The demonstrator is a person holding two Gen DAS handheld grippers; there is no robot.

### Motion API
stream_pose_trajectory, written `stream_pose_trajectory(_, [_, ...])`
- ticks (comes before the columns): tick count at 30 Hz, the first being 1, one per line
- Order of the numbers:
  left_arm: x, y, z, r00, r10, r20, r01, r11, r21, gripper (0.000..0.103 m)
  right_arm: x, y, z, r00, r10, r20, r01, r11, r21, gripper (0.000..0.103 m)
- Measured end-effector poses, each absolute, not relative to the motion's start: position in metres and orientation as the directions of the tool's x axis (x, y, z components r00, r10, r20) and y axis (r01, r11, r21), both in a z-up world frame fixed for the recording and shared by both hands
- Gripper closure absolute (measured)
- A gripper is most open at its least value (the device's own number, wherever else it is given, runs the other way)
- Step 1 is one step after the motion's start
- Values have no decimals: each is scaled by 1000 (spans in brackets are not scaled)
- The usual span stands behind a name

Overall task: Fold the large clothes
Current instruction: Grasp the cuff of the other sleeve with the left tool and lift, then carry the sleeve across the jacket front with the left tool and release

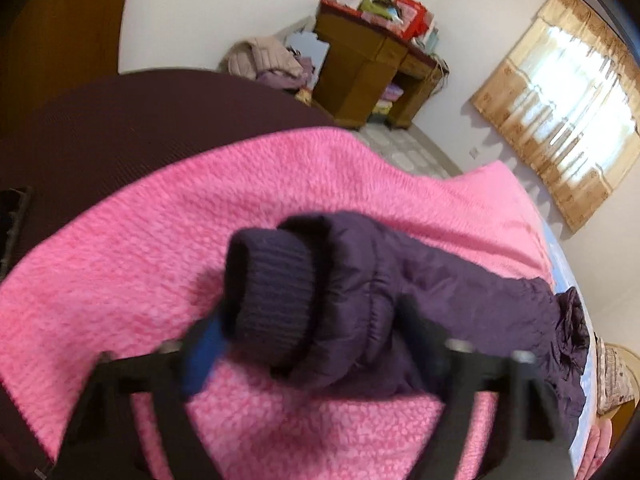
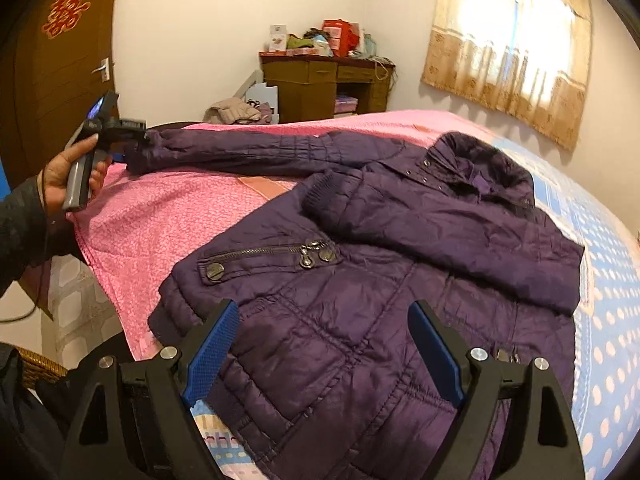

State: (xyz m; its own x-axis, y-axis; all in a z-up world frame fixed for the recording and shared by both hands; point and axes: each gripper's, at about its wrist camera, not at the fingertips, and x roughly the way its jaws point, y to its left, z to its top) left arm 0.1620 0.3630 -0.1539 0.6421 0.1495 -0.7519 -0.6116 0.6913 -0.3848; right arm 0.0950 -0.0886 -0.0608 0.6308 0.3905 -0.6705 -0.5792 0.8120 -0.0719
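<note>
A dark purple padded jacket [image 2: 360, 280] lies face up on the bed, one sleeve folded across its chest. Its other sleeve [image 2: 248, 148] stretches out to the left over the pink blanket [image 2: 168, 220]. My left gripper [image 1: 312, 332] is shut on that sleeve's ribbed cuff [image 1: 272, 280] and holds it above the blanket; it also shows in the right wrist view [image 2: 134, 140], held by a hand. My right gripper [image 2: 324, 344] is open and empty, hovering over the jacket's lower front near the hem.
A blue dotted sheet [image 2: 608, 300] covers the bed's right side. A wooden desk [image 2: 320, 80] with clutter stands at the far wall, clothes [image 2: 236, 112] piled beside it. A curtained window [image 2: 512, 40] is on the right, a brown door [image 2: 52, 72] on the left.
</note>
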Motion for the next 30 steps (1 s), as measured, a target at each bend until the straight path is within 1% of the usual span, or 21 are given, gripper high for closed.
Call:
stream_pose_trajectory(1, [161, 363, -155, 639, 152, -754, -608, 701, -374, 45, 96, -92, -61, 633, 391, -668, -570, 819, -61, 17])
stream_pose_trajectory(2, [162, 360, -156, 645, 144, -750, -591, 717, -371, 51, 97, -96, -62, 638, 390, -664, -555, 831, -45, 17])
stream_pose_trajectory(3, [162, 358, -154, 656, 139, -742, -576, 728, -372, 60, 98, -99, -62, 642, 388, -661, -543, 839, -35, 17])
stream_pose_trajectory(6, [158, 349, -139, 680, 153, -717, -548, 757, -357, 70, 102, -113, -60, 659, 385, -647, -495, 869, 12, 17])
stream_pose_trajectory(10, [154, 340, -114, 708, 187, -681, -529, 780, -335, 73, 103, -134, -55, 695, 375, -613, -432, 900, 61, 17])
stream_pose_trajectory(15, [167, 323, -69, 733, 249, -633, -512, 815, -272, 74, 105, -168, -50, 737, 361, -572, -342, 928, 145, 17])
stream_pose_trajectory(19, [186, 298, -28, 769, 255, -586, -481, 835, -268, 76, 105, -198, -47, 766, 333, -549, -271, 943, 194, 17])
stream_pose_trajectory(21, [196, 273, -1, 806, 240, -542, -433, 863, -262, 77, 104, -209, -46, 779, 321, -539, -246, 947, 208, 17])
stream_pose_trajectory(25, [220, 207, 49, 872, 190, -452, -311, 927, -211, 79, 100, -228, -48, 790, 306, -532, -215, 950, 228, 17])
stream_pose_trajectory(27, [233, 163, 73, 903, 130, -410, -222, 957, -185, 79, 97, -239, -52, 795, 299, -528, -196, 950, 242, 17])
stream_pose_trajectory(30, [246, 90, 93, 931, 32, -363, -83, 988, -128, 80, 92, -256, -58, 805, 276, -525, -154, 952, 264, 17])
